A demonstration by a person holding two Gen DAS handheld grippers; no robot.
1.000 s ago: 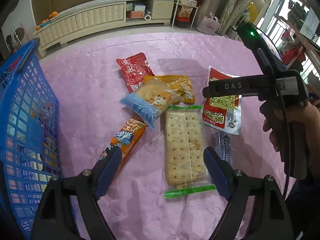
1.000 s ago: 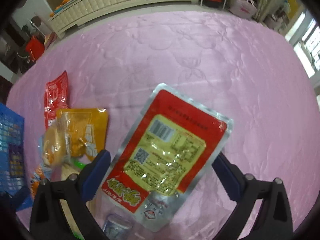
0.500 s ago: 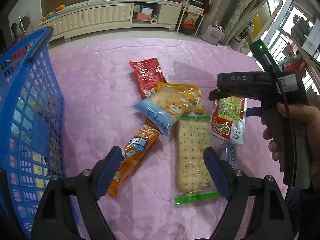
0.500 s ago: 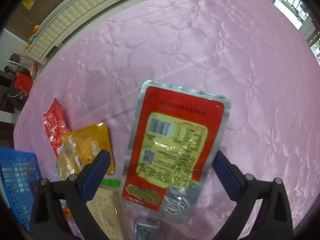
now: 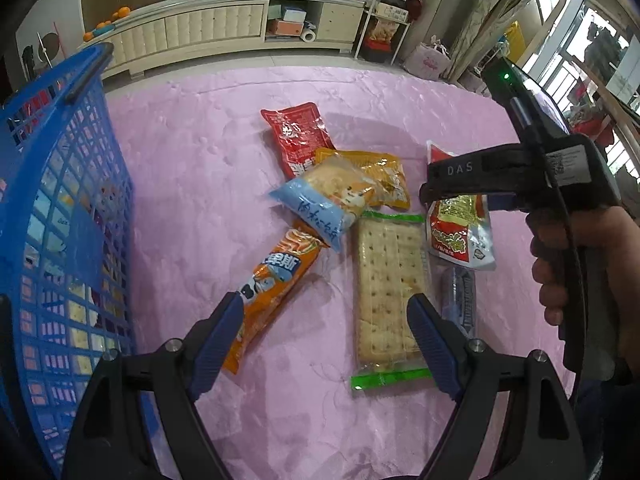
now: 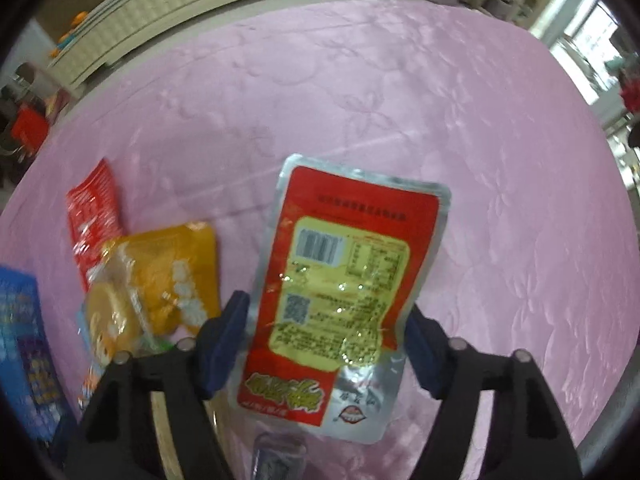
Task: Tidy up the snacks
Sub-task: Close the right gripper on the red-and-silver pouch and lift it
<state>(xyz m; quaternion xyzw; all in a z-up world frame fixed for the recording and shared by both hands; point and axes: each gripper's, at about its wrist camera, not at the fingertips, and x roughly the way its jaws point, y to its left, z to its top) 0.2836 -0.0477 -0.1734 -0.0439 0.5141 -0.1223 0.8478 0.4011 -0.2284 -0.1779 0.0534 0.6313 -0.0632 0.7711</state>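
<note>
So I'm partway through this one. The blue plastic lattice basket on my left already has a few packets in it (hard to count through the mesh), but most of the snacks are out on the pink quilted cloth.

Nearest me, my left gripper is wide open and holding nothing, hovering over the gap between the long orange-wrapped snack bar and the clear pack of square crackers with green ends. A small silver-blue packet lies just beside the crackers.

A bit further out, my right gripper straddles the red-and-silver foil pouch, jaws partly open. I think the pads aren't pinching it yet, but that view is blurry.

Beyond that sit the light blue bread packet, the yellow-orange snack bag and, furthest, the red foil packet, all overlapping.
</note>
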